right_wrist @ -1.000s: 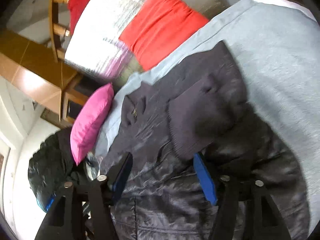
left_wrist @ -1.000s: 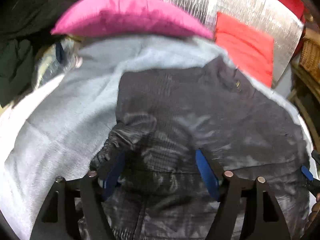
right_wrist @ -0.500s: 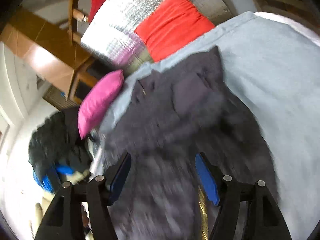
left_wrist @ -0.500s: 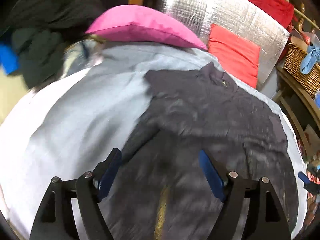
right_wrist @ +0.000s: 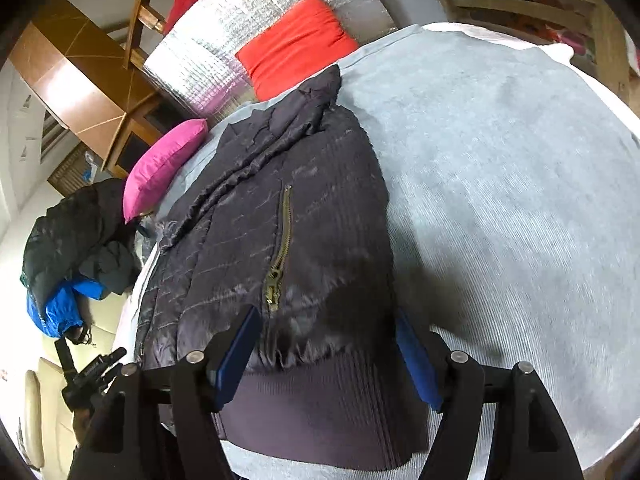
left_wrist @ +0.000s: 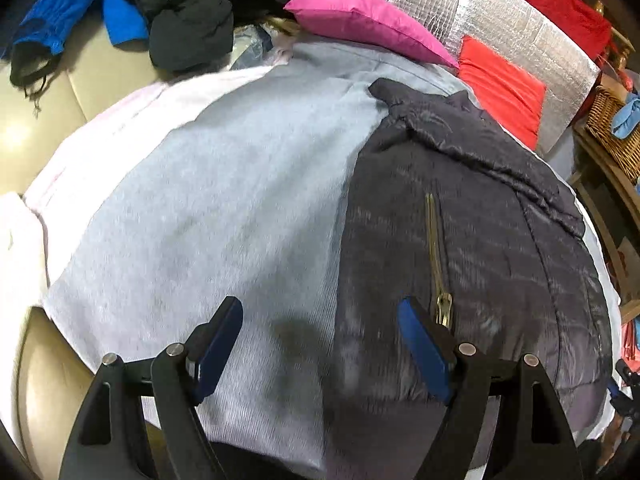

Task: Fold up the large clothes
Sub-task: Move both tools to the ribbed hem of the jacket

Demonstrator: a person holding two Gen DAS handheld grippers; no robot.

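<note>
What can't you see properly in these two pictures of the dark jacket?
- Dark jacket: in the left wrist view its bottom hem is cut off by the edge and the left gripper.
- Its sleeves: not visible in either view, probably folded under.
- Dark clothes pile: too crumpled in the right wrist view to tell the garments apart.
- Wicker basket: cut off by the left wrist view's edge.

Dark quilted jacket (left_wrist: pixel 472 248) lies flat on grey blanket (left_wrist: pixel 208 216), brass zipper (left_wrist: pixel 436 264) showing; left gripper (left_wrist: pixel 320 344) fingers (left_wrist: pixel 220 344) spread apart, empty, above jacket's left edge; pink pillow (left_wrist: pixel 360 16) behind.
</note>
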